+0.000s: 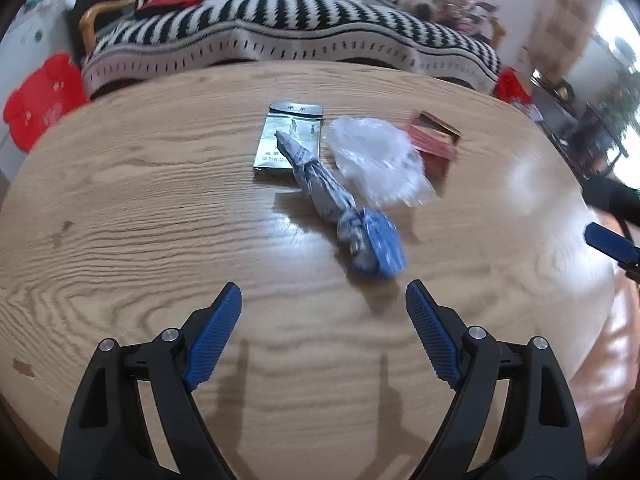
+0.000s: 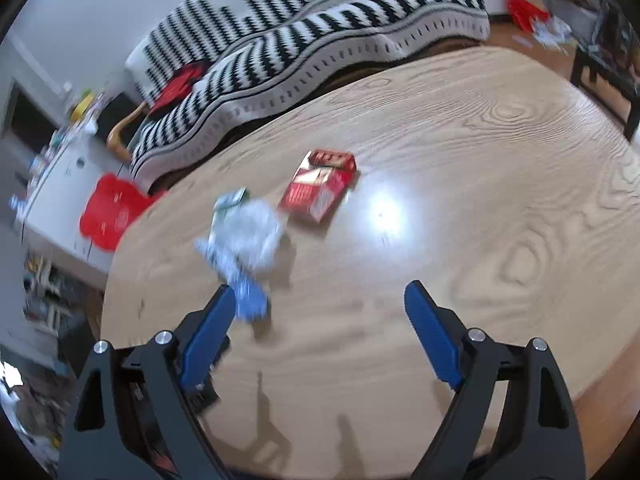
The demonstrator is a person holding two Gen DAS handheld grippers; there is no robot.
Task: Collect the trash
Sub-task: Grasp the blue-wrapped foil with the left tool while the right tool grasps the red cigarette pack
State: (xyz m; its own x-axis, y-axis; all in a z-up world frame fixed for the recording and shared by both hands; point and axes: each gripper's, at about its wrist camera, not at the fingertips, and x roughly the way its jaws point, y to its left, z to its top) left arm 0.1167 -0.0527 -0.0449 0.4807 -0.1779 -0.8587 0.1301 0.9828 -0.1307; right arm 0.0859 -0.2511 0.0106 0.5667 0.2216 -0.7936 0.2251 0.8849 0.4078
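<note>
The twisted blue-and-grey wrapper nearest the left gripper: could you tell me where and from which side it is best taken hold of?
Probably at the thin twisted middle of the wrapper, short of its bulky blue end. It lies diagonally, its far tip resting on the silver pack, so the open left gripper should come from above, fingers straddling the twist, away from the plastic bag.

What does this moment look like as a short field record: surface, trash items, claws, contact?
surface: oval light wooden table
item 1: flat silver-green printed carton, lying partly under item 2
item 2: twisted blue-and-grey paper wrapper, nearest the left claw
item 3: crumpled clear plastic film, between the carton and item 4
item 4: red cardboard box, top flap open, lying flat
left claw: open, above the table, aimed at the wrapper
right claw: open, empty
contact: neither claw appears to touch any trash
background: black-and-white striped sofa cover
</note>
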